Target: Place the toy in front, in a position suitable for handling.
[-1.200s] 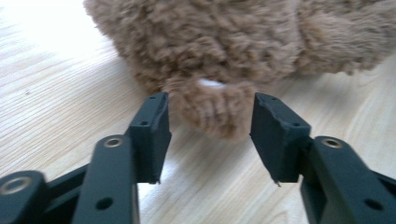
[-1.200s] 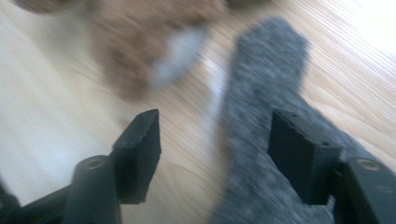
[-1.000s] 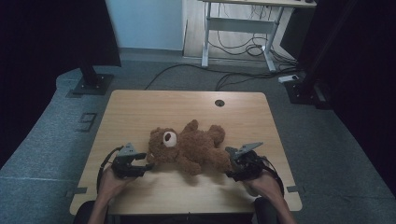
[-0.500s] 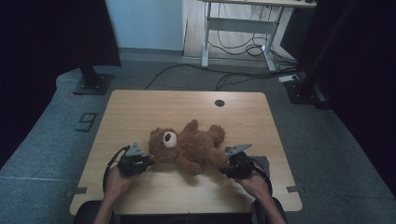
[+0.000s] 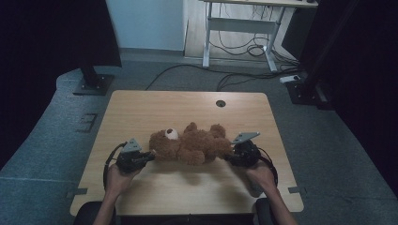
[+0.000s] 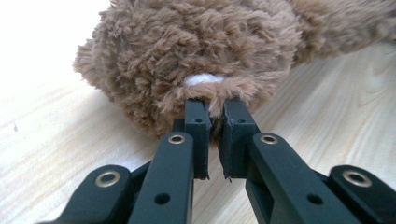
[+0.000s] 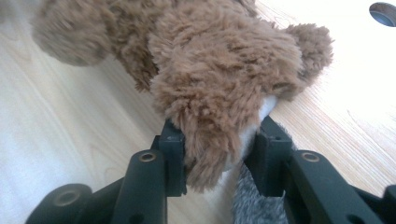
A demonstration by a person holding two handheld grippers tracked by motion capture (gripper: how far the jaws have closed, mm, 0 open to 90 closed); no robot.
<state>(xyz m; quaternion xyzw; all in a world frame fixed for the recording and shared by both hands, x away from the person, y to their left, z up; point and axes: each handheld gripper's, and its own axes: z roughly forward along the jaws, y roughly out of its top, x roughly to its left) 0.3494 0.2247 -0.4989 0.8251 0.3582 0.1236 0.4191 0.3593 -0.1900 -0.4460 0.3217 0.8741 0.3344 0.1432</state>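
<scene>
A: High view? Where bear, where claws?

B: Brown bear (image 5: 191, 146) lying across the near half of the worktop (image 5: 141, 108), head toward the left, legs toward the right. Left claw (image 5: 149, 155) touching the head end; right claw (image 5: 228, 158) touching the leg end. One hand behind each, coming in from the bottom edge.

A: Left claw view?

B: Looking along two black jaws at a furry brown lump of bear (image 6: 196, 51), likely the head or an ear. Left claw (image 6: 214, 109) just been closing: jaws nearly together, pinching a thin tuft of plush with a white patch right above the tips. Wood below, bear touching it.

A: Right claw view?

B: Right claw (image 7: 219, 135) also just been closing, jaws wider apart, clamped on a thick furry limb (image 7: 219, 93), pale sole showing against the far jaw. Rest of the body stretching up and away. Round hole (image 7: 384, 13) in the worktop at top right.

A: Handling?

B: Probably light, soft, squashy; no breakage risk. Fur compresses, so a thin pinch of pile may slip or tug loose; firmer hold on a whole limb or ear. Floppy too: likely to sag in the middle when lifted by both ends.
</scene>
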